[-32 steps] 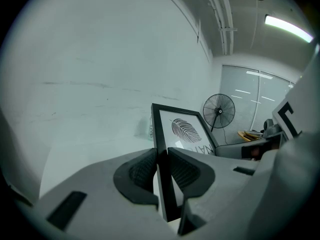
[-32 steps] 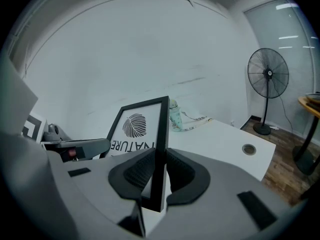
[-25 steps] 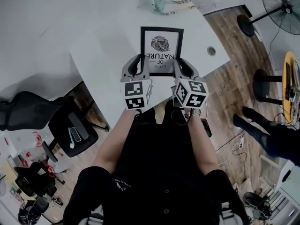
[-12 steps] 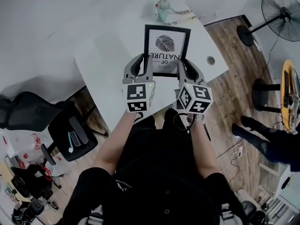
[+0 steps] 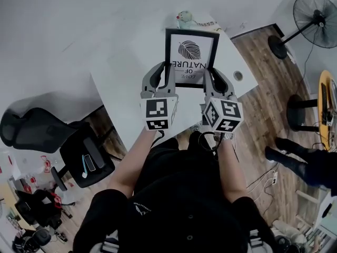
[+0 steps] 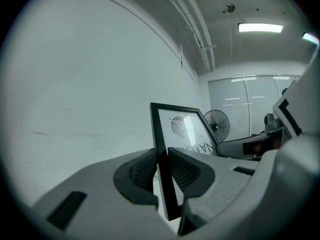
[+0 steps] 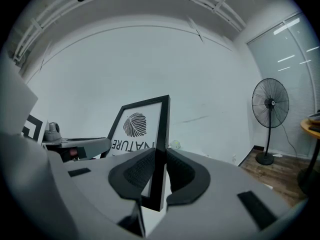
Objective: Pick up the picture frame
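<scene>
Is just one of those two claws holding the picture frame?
No, the left gripper and the right gripper each clamp one side edge of the picture frame.

Picture frame [image 5: 191, 57]: thin black border, white print with dark leaf and "LOVE OF NATURE" lettering. Clamped by both side edges, left gripper [image 5: 167, 71] and right gripper [image 5: 207, 75]. Held over white worktop [image 5: 126, 83], lettering end nearest the person.

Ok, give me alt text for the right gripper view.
The right gripper has its jaws clamped on one side edge of a black picture frame holding a leaf print, in front of a white wall. A standing fan is at the right, on a wooden floor.
</scene>
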Demonstrator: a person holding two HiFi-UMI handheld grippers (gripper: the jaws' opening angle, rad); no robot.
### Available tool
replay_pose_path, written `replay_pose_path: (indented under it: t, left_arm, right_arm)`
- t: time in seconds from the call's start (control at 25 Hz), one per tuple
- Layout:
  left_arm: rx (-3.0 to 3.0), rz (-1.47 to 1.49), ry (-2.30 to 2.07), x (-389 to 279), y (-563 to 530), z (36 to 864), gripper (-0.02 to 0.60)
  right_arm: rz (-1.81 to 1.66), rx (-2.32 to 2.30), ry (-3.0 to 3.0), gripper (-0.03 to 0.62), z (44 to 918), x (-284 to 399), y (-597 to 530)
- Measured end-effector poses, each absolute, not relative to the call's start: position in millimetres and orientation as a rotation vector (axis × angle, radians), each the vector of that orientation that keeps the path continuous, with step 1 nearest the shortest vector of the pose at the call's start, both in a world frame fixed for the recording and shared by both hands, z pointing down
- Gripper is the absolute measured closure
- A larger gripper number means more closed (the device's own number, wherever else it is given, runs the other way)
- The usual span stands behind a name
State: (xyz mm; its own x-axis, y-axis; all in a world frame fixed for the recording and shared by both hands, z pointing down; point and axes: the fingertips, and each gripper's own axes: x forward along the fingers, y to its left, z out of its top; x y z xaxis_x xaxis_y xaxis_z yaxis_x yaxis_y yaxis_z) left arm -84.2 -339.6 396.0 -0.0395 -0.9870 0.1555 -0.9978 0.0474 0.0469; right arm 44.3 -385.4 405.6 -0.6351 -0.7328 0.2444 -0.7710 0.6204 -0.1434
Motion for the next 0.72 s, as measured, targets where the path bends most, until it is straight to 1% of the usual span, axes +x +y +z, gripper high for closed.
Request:
replay_pose_path:
  t: [0.72]
  left_arm:
    - [2.149, 0.015, -2.312, -89, -332, 322, 0.506]
  right_arm:
    - [0.191, 1.259, -2.823, 0.525, 332, 37, -384]
